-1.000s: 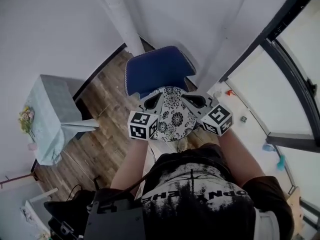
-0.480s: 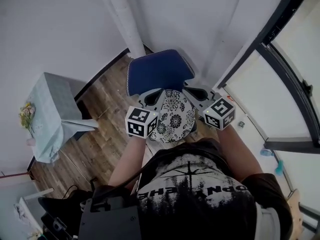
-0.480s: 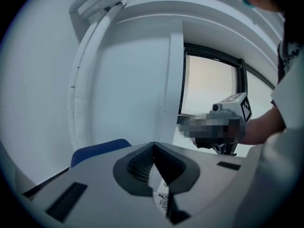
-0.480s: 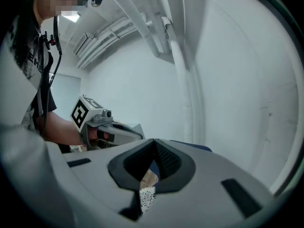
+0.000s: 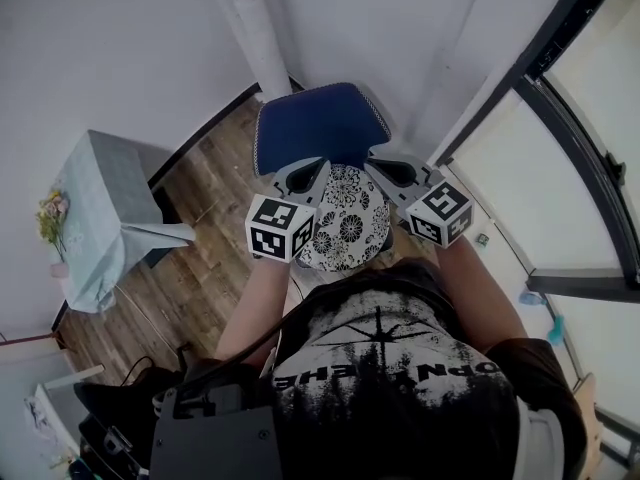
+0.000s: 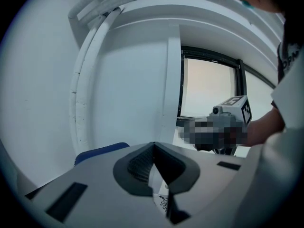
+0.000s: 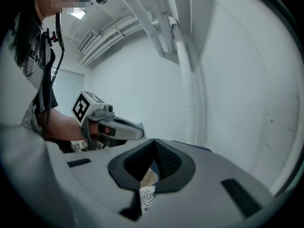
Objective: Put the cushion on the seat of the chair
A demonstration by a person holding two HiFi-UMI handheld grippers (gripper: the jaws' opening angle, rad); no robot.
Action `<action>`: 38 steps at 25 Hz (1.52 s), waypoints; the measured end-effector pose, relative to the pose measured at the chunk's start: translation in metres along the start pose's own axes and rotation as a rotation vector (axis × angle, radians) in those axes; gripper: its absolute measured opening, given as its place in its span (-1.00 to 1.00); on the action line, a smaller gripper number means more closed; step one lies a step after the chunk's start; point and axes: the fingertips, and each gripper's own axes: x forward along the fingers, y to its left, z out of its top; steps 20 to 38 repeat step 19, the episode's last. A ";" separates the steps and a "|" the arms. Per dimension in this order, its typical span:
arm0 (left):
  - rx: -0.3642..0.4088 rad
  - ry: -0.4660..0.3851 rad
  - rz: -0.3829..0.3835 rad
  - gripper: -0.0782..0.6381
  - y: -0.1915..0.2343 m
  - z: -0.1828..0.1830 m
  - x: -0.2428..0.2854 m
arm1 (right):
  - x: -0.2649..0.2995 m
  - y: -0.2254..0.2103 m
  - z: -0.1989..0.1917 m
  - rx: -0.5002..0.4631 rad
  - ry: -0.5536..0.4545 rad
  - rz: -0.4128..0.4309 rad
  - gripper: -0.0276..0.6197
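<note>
A round white cushion (image 5: 348, 226) with a black flower print hangs between my two grippers, just in front of a blue chair (image 5: 320, 133) that stands in the corner. My left gripper (image 5: 303, 178) is shut on the cushion's left edge, and a strip of printed cloth (image 6: 163, 203) shows under its closed jaws (image 6: 154, 146). My right gripper (image 5: 388, 171) is shut on the right edge, with printed cloth (image 7: 146, 197) below its jaws (image 7: 154, 142). The chair's blue edge (image 6: 97, 152) lies beyond the left gripper. Each gripper view shows the other gripper, the right gripper (image 6: 229, 122) and the left gripper (image 7: 110, 126).
A small table with a pale blue cloth (image 5: 105, 218) stands at the left, with flowers (image 5: 50, 226) on its far side. A white pipe (image 5: 255, 28) runs up the corner behind the chair. A dark-framed window (image 5: 570, 118) is at the right. The floor is wood planks (image 5: 205, 268).
Both grippers have lifted the cushion upward together, and it now sits a little closer to the chair in the head view. Both grips stay shut.
</note>
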 end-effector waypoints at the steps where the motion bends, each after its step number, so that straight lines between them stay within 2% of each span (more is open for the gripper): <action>1: 0.000 0.004 0.001 -0.74 -0.001 -0.003 0.001 | -0.002 0.001 -0.001 0.002 -0.001 -0.002 -0.86; 8: -0.012 0.021 -0.006 -0.74 -0.004 -0.014 0.003 | -0.005 0.003 -0.003 0.001 -0.003 -0.010 -0.86; 19: 0.003 0.027 -0.033 -0.74 -0.008 -0.010 0.006 | -0.007 -0.003 -0.005 0.043 0.000 -0.022 -0.86; 38: 0.003 0.027 -0.033 -0.74 -0.008 -0.010 0.006 | -0.007 -0.003 -0.005 0.043 0.000 -0.022 -0.86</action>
